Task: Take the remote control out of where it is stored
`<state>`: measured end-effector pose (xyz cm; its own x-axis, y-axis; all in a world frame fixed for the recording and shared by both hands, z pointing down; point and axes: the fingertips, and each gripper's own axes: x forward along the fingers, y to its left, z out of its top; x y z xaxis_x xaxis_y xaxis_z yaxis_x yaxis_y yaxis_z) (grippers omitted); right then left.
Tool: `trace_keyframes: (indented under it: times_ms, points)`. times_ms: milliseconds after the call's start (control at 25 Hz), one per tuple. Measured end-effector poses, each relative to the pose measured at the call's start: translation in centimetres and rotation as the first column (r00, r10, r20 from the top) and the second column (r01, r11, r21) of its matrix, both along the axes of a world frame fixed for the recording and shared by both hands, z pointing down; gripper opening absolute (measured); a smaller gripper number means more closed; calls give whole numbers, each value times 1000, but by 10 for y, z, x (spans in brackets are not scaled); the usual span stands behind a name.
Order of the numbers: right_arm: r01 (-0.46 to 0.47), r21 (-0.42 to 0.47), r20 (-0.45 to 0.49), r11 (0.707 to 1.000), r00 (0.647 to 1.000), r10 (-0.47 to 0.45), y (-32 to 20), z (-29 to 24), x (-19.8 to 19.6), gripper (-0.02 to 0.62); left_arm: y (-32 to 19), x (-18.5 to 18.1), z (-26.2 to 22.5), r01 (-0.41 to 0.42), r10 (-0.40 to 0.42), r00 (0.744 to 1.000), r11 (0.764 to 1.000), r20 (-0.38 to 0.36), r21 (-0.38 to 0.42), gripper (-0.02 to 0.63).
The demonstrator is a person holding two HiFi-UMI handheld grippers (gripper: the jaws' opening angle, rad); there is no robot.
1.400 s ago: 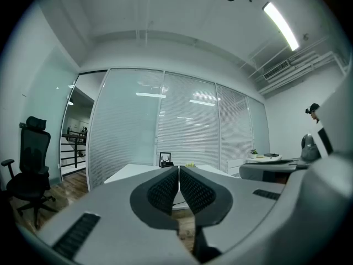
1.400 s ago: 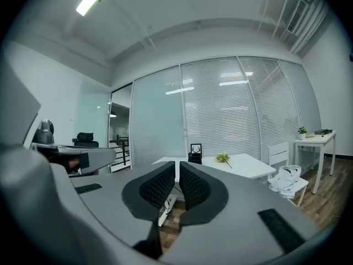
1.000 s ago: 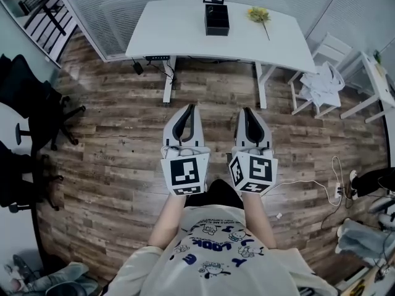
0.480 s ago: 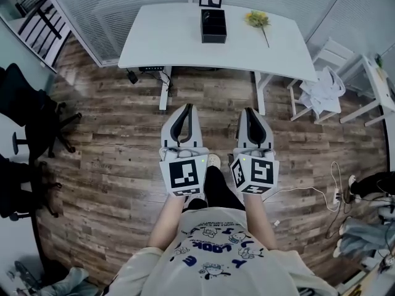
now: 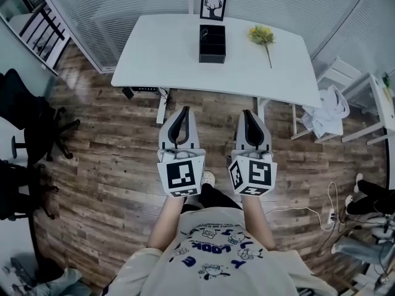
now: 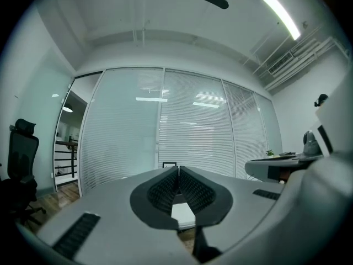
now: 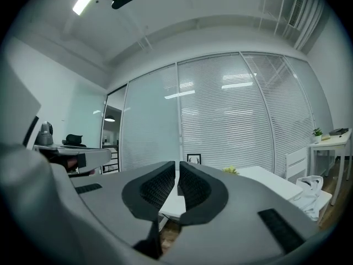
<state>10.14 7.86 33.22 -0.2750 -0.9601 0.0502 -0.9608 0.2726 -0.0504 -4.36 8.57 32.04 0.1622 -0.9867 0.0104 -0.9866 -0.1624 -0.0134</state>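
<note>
— How do the tongs stand?

— The left tongs point(image 5: 184, 109) are clenched, ribbed pads pressed tip to tip with nothing in them. The right tongs point(image 5: 247, 111) are drawn together too, with only a thin slit at the tips, and they are empty. Both are held out level, side by side and a little apart, over the wooden floor point(image 5: 105, 159).

— And the remote control?

— I cannot pick it out. Ahead of both tongs stands a white table point(image 5: 160, 57), and on it a black box point(image 5: 212, 43) with open compartments on top. What lies inside is too small to tell. The box is ahead of the gap between the two tongs, well apart from them, toward the table's far edge.

— Anything else on that table?

— A small framed picture of a deer point(image 5: 213, 5) stands upright just beyond the box, at the far edge. A yellow flower point(image 5: 261, 35) on a long stem lies to the right of the box, roughly straight ahead of the right tongs.

— What is off to the sides?

— Left of the left tongs, well away, is a black office chair point(image 5: 28, 113). Right of the right tongs, near the table's end, is a white chair point(image 5: 338, 78) with pale cloth point(image 5: 327, 110) heaped on it. Beyond the table runs a glass wall with blinds point(image 5: 123, 5).

— Who holds the tongs?

— A person in a light printed shirt point(image 5: 213, 245), bare forearms reaching to the marker cubes at the back of each.
</note>
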Motion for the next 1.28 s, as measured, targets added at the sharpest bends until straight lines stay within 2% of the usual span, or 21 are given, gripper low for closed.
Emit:
trace_keyframes:
  times_ms: [280,680,1000,1280]
  points:
    - [42,-3,6,999,999,-42,-54,-1,11,44,-47,9,6,55,-56,998,998,-17,-23,20]
    - [60,-41,17,997,998,-59,-112,15,8,44,-104,4,20,78,-79,997,994,-10,-71,20]
    - [39,-52,15,998,999,-38,-177,26,-1,44,-176,-5,28,54,-57,998,996,-32,-66,20]
    - [16,-47,11,999,1000,-15,-254,30,-8,44,-259,-7,34,-3,1,999,998,-35,-61,20]
